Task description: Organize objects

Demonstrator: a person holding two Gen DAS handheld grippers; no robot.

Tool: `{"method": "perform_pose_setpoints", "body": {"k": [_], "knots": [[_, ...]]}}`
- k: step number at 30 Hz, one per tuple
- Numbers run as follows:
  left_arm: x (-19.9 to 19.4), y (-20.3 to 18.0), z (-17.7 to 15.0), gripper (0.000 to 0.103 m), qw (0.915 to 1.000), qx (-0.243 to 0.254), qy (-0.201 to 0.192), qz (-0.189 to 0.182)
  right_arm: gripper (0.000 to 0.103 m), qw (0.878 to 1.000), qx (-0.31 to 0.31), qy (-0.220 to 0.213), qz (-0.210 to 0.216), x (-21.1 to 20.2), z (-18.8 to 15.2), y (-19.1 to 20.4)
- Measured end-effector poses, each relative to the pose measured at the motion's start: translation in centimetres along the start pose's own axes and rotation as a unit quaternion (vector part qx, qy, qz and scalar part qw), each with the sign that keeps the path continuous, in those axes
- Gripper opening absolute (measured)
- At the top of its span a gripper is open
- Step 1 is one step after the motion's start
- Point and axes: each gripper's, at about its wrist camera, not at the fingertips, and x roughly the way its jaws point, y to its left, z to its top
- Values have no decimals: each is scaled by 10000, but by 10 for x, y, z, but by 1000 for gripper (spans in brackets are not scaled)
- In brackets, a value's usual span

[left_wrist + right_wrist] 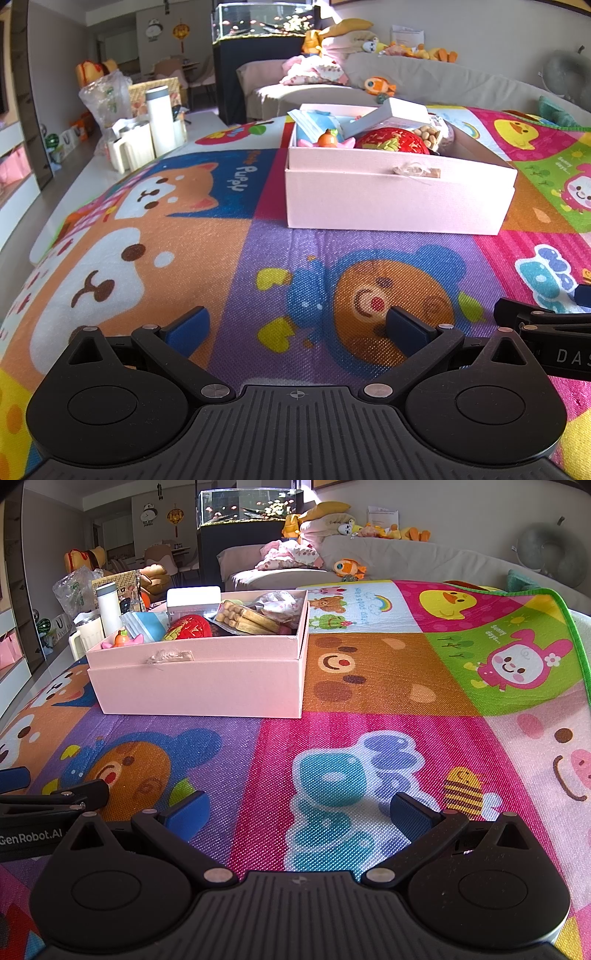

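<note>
A pink cardboard box (399,195) sits on the colourful play mat (258,258), filled with a red patterned item (391,142), a small orange toy (327,139), a bag of peanuts (428,134), a white box (391,112) and blue packets (314,123). It also shows in the right wrist view (199,683), with wafer snacks (247,622). My left gripper (295,325) is open and empty, low over the mat in front of the box. My right gripper (297,810) is open and empty, to the right of the left one.
A white bottle (160,118), white containers (129,147) and a plastic bag (105,98) stand at the mat's far left. A sofa (424,85) with plush toys and a fish tank (262,22) lie behind. The mat's green edge (576,635) is at the right.
</note>
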Motion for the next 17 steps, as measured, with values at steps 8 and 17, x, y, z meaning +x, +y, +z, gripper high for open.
{"method": "perform_pose_setpoints", "body": {"k": [8,17], "knots": [[0,1,0,103,10000,-23,37,-5,103,10000,1,0,0,0,0,0],[-1,0,0,103,10000,-41,14,-53,103,10000,0,-1,-1,1,0,0]]}}
